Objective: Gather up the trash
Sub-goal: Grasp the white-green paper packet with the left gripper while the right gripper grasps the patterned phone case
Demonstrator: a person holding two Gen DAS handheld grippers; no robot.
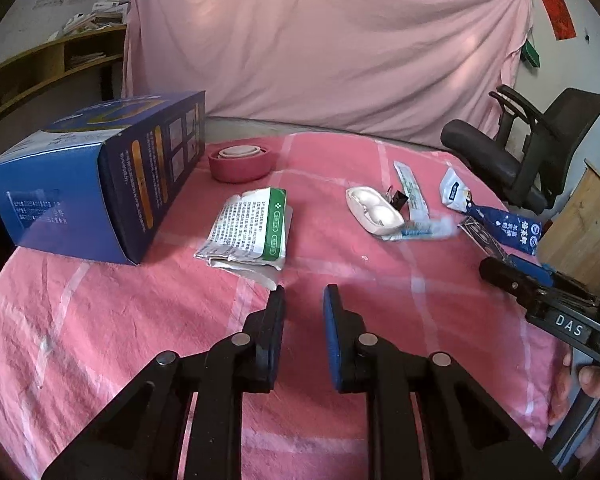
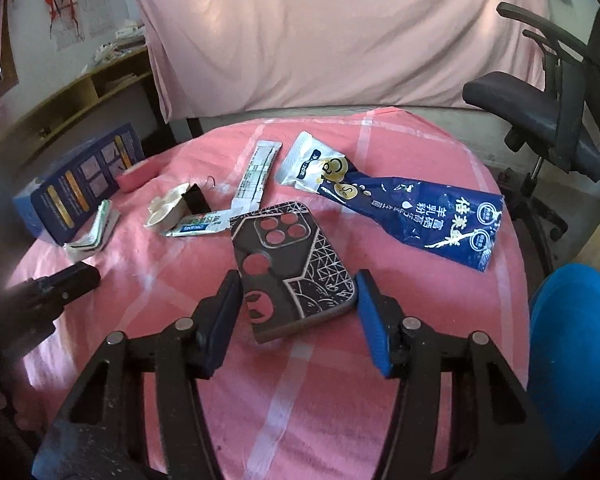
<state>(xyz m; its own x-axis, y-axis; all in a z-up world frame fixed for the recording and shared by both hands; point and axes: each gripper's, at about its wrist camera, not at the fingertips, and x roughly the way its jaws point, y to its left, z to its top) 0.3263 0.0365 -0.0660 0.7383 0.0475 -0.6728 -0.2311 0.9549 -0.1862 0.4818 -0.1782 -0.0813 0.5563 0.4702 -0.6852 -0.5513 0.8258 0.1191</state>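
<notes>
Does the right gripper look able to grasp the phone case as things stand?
Probably yes: the right gripper is open astride the phone case, with only bare tablecloth around it.

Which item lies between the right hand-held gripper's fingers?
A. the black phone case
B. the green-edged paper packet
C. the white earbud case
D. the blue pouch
A: in the right wrist view the right hand-held gripper has a finger on each side of the black phone case, which lies on the pink cloth.
</notes>
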